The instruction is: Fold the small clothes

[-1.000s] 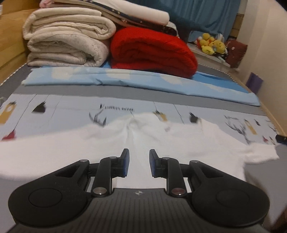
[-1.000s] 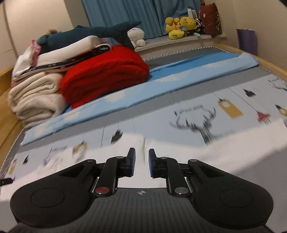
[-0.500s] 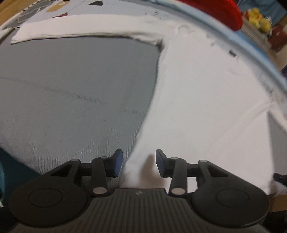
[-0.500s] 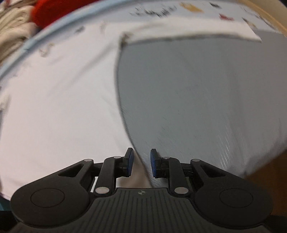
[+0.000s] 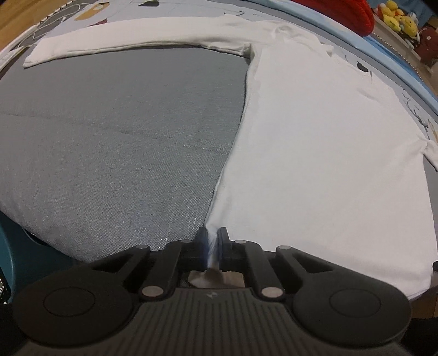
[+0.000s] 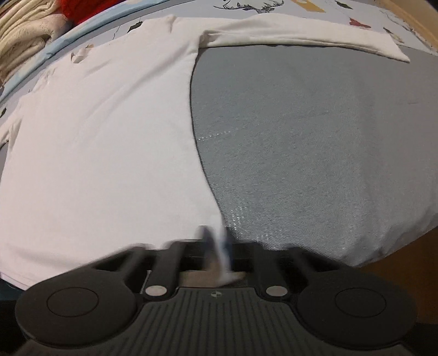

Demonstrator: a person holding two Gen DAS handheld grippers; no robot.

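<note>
A white long-sleeved shirt lies flat on the grey bed cover, sleeves spread to both sides. In the left wrist view my left gripper is shut on the shirt's bottom left hem corner, with white cloth pinched between the pads. The left sleeve stretches away at the top. In the right wrist view the shirt fills the left half, and my right gripper, blurred, is shut on the bottom right hem corner. The right sleeve runs along the top.
The grey bed cover lies bare beside the shirt, and its near edge drops off in the right wrist view. A patterned sheet, a red blanket, cream blankets and yellow plush toys lie at the far side.
Both grippers have dropped from looking across the bed to the shirt's near hem. Each has closed on a bottom corner of the shirt.
</note>
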